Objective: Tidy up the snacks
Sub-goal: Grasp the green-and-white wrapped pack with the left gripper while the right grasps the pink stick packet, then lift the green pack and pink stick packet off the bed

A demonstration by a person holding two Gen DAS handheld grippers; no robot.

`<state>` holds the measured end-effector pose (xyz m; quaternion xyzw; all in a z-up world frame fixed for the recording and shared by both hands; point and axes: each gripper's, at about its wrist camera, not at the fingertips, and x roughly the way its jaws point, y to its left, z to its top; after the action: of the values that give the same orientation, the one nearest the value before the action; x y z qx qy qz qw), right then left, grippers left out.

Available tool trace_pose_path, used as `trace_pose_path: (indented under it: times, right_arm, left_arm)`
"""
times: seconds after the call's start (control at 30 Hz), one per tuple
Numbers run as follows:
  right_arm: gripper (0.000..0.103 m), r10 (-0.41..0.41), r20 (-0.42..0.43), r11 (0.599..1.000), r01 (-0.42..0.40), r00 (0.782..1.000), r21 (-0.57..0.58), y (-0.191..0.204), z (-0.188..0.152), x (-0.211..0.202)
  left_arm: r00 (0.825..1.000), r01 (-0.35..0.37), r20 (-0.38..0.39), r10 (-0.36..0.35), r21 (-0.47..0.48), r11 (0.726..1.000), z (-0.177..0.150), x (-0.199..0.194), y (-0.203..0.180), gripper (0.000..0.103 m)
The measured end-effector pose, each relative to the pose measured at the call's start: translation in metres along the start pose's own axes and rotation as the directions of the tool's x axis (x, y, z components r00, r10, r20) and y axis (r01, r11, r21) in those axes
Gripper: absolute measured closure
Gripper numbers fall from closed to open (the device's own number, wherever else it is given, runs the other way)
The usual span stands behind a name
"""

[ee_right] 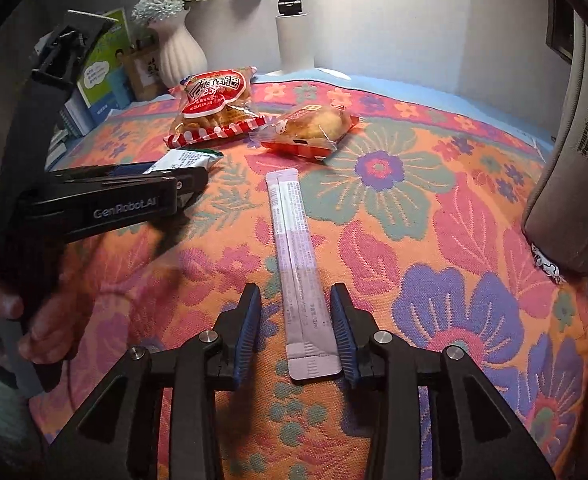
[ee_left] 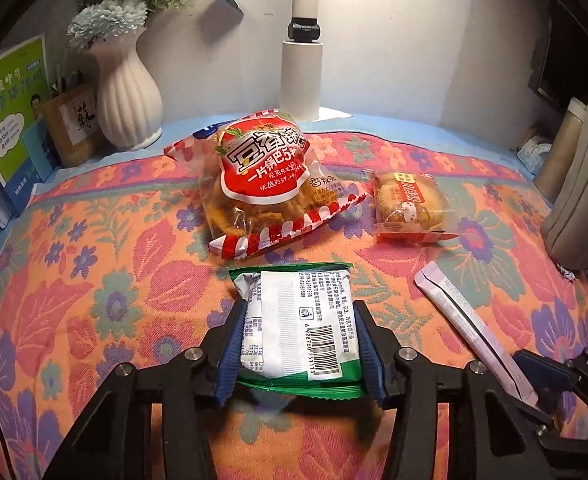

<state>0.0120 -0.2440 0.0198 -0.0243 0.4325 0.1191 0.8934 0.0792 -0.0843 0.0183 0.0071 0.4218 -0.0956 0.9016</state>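
L tongs (ee_left: pixel 300 344) pinching green packet (ee_left: pixel 294 312); R tongs (ee_right: pixel 296 332) spread round sachet (ee_right: pixel 300 276), not touching. Squeeze evenly before lifting off bench (ee_left: pixel 94 280).

— Inspector, where did the items lie on the cloth (ee_left: pixel 94 280)?

— From the left wrist view, the flat packet (ee_left: pixel 294 320) sat at centre, nearest the camera, between the left gripper (ee_left: pixel 300 344) pads. The large snack bag (ee_left: pixel 262 180) lay at its 12 o'clock, behind it. The small pastry packet (ee_left: pixel 410 208) lay at 2 o'clock, right of the large bag.

— And the stick sachet (ee_left: pixel 470 320)?

— At 3 o'clock from the flat packet, lying lengthwise between the right gripper (ee_right: pixel 296 324) fingers. The vase (ee_left: pixel 128 92) stood at 11 o'clock, at the cloth's rear edge.
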Motion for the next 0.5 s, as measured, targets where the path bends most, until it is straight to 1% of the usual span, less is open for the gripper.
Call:
trace_pose_path:
  times: [0.1,0.17,0.2,0.27,0.3,0.33,0.4,0.5]
  right_arm:
    - [0.065,-0.013,-0.007,1.0,0.013,1.0,-0.001,0.001,0.009,0.007]
    - [0.065,-0.034,-0.008,0.999,0.034,0.999,-0.011,0.004,0.016,0.013]
    - [0.065,-0.051,-0.007,0.998,0.05,0.999,-0.024,0.007,0.018,0.016]
    - [0.066,-0.083,-0.001,0.995,0.082,0.997,-0.053,0.014,0.019,0.018]
    - [0.066,-0.091,0.003,0.994,0.091,0.996,-0.062,0.015,0.017,0.018]
    - [0.067,-0.092,0.007,0.994,0.092,0.996,-0.065,0.015,0.016,0.017]
    - [0.067,-0.083,0.011,0.995,0.084,0.996,-0.056,0.013,0.014,0.015]
    - [0.067,-0.071,0.013,0.997,0.071,0.997,-0.037,0.009,0.013,0.013]
  left_arm:
    - [0.999,0.014,0.03,-0.013,-0.012,1.0,-0.014,-0.019,0.004,0.054]
    - [0.998,-0.01,0.054,0.011,-0.022,1.0,-0.023,-0.026,0.01,0.054]
    - [0.998,-0.016,0.062,0.019,-0.037,0.999,-0.027,-0.027,0.014,0.054]
    - [0.997,0.013,0.081,-0.006,-0.098,0.995,-0.028,-0.031,0.027,0.054]
    - [0.994,0.032,0.104,-0.018,-0.132,0.991,-0.029,-0.034,0.034,0.054]
    - [0.993,0.041,0.115,-0.023,-0.156,0.987,-0.029,-0.035,0.039,0.054]
    - [0.993,0.044,0.112,-0.022,-0.195,0.98,-0.03,-0.033,0.046,0.054]
    - [0.994,0.038,0.107,-0.016,-0.208,0.977,-0.03,-0.032,0.048,0.054]
